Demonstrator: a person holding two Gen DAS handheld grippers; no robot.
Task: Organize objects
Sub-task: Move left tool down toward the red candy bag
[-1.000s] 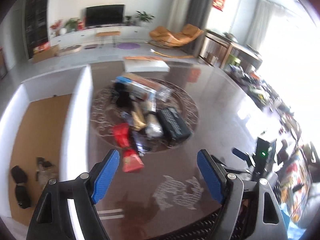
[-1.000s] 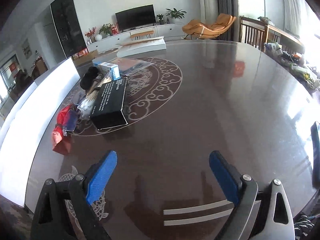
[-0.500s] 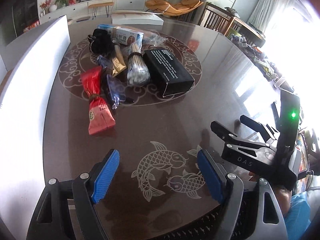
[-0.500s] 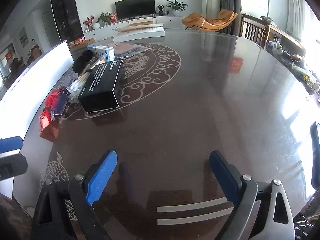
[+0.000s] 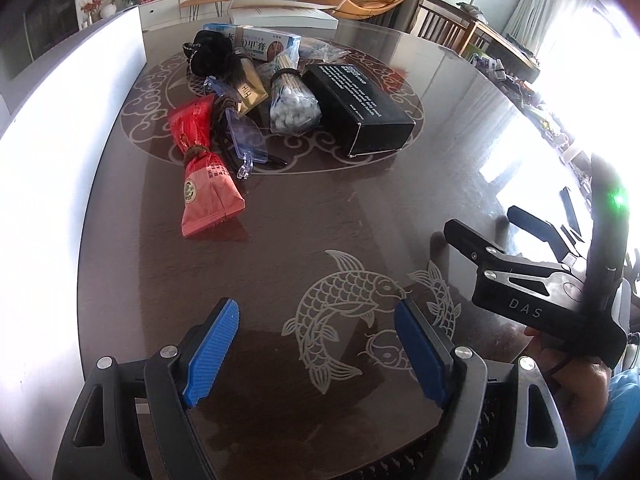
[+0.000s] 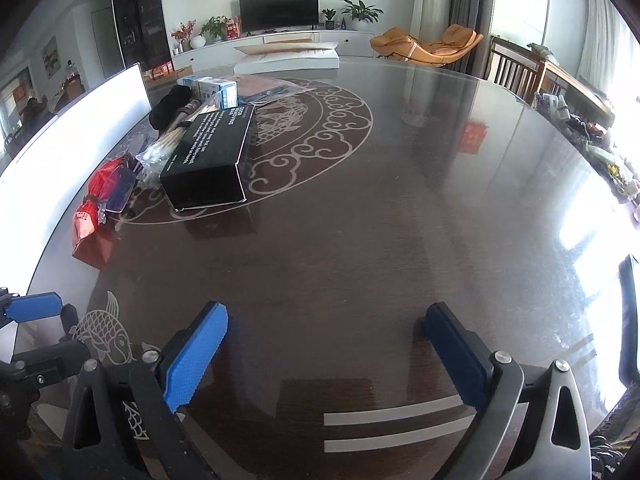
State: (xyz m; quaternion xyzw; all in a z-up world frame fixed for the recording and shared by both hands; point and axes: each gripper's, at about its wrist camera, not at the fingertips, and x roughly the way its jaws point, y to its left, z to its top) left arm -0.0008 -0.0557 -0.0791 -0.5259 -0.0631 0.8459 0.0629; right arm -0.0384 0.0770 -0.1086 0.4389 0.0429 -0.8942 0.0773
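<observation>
The cluttered pile, with the red packet point(image 5: 204, 184) nearest, the bagged cotton swabs point(image 5: 294, 108) and the black box point(image 5: 360, 108) behind it, lies untouched on the round surface point(image 5: 320, 216), beside a white bin wall point(image 5: 52, 160). The left claw point(image 5: 316, 344) has dropped low toward the surface since a second ago, its jaws well apart and empty, short of the packet. The right claw point(image 6: 328, 356) has just been opening wider, nothing between its pads. Sorting looks about to begin.

Left tool point(image 5: 316, 344) and right tool point(image 6: 326, 352), both agape, nothing between.
</observation>
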